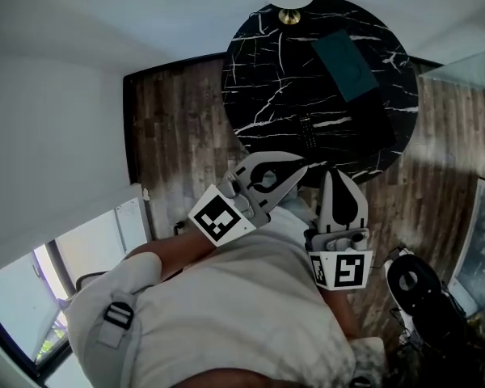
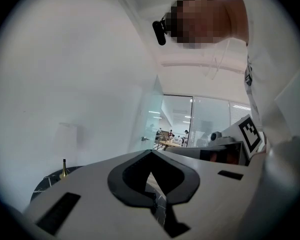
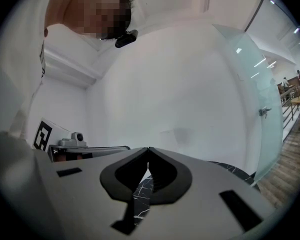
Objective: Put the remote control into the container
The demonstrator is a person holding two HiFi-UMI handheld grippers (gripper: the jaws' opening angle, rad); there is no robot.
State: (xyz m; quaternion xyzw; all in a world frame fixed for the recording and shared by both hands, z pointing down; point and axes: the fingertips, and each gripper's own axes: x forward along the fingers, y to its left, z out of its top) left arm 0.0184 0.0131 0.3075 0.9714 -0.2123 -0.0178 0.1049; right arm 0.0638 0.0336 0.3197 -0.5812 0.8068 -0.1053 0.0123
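Observation:
In the head view a round black marble table (image 1: 267, 79) stands ahead of me. On it lies a teal rectangular container (image 1: 347, 65), at the far right. A dark remote control (image 1: 307, 132) lies nearer to me, hard to make out against the black top. Both grippers hover side by side at the table's near edge, short of the remote. My left gripper (image 1: 301, 167) is shut and holds nothing; its jaws (image 2: 150, 153) meet at the tips. My right gripper (image 1: 331, 173) is also shut and empty (image 3: 148, 149).
A small gold object (image 1: 289, 16) stands at the table's far edge, also in the left gripper view (image 2: 64, 169). Wooden floor (image 1: 178, 120) surrounds the table. A black device (image 1: 416, 285) sits on the floor at the lower right. A glass partition (image 3: 250, 99) stands to the right.

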